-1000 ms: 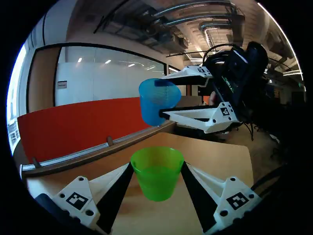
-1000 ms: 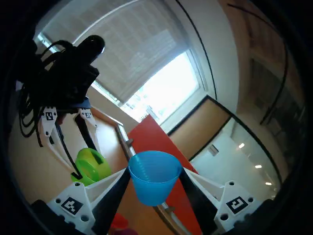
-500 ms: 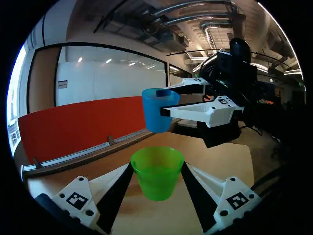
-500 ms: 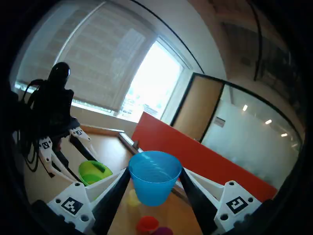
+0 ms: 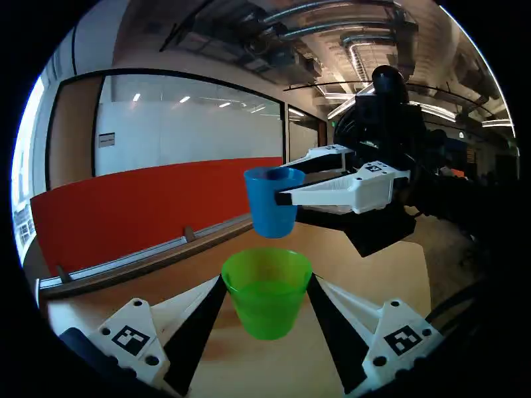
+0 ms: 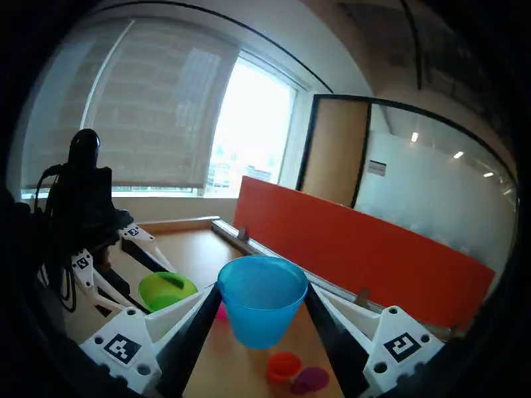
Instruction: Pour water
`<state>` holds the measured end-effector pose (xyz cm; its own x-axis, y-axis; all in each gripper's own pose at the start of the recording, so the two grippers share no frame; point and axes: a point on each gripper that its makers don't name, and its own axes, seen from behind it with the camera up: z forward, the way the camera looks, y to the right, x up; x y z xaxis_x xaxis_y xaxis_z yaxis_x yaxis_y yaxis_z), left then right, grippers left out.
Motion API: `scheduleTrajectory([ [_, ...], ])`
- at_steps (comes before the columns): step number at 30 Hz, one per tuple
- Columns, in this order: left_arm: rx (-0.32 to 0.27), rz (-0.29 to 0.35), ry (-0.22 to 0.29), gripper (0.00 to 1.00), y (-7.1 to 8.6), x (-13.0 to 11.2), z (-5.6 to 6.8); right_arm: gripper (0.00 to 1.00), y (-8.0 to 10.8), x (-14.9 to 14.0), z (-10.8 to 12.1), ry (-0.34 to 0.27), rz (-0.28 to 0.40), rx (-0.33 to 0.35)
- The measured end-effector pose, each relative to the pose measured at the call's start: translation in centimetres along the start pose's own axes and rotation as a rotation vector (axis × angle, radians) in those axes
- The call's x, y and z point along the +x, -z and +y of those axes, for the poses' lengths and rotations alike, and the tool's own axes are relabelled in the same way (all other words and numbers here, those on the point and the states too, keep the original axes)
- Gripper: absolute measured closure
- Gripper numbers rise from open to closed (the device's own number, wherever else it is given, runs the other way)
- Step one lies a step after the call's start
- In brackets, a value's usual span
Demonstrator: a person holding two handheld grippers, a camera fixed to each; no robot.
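Left gripper (image 5: 267, 290): its fingers clamp the green cup (image 5: 267, 312) from both sides, and the cup sits upright above the wooden table (image 5: 372, 265).
Green cup contents: the lower part looks denser, possibly water; the curved lens makes it hard to be sure.
Right gripper (image 6: 261, 296): both fingers press on the blue cup (image 6: 261, 312), held upright.
Cups: in the left gripper view the blue one hangs higher than the green one, just beyond its rim, not touching.
Table: a small orange cup (image 6: 283, 365) and a purple cup (image 6: 308, 379) stand side by side.
Backdrop: a red partition (image 6: 372, 249) runs along the table's edge.
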<state>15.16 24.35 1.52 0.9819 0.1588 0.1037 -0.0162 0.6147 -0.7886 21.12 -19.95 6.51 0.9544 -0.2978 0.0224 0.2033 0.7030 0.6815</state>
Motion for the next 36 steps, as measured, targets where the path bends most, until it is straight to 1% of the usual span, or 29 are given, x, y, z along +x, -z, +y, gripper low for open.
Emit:
scheduleTrajectory([
  [8, -0.01, -0.045, -0.003, 0.13, 0.1, -1.5, 0.0, 0.08, 0.1, -2.1, -0.6, 0.005, -0.06, 0.031],
  [15, -0.011, -0.086, -0.01, 0.14, 0.0, -2.9, -0.4, 0.08, 0.0, -3.9, -0.6, 0.007, -0.103, 0.046],
  [20, -0.012, -0.123, -0.024, 0.13, -0.3, -4.4, -0.6, 0.08, 0.0, -5.4, -1.1, 0.007, -0.134, 0.065],
  [27, -0.012, -0.166, -0.027, 0.13, -0.8, -6.4, -1.0, 0.08, -0.4, -8.2, -1.7, 0.021, -0.187, 0.086],
  [36, -0.009, -0.231, -0.041, 0.13, -1.3, -9.5, -1.4, 0.08, -0.7, -11.6, -2.4, 0.019, -0.257, 0.121],
])
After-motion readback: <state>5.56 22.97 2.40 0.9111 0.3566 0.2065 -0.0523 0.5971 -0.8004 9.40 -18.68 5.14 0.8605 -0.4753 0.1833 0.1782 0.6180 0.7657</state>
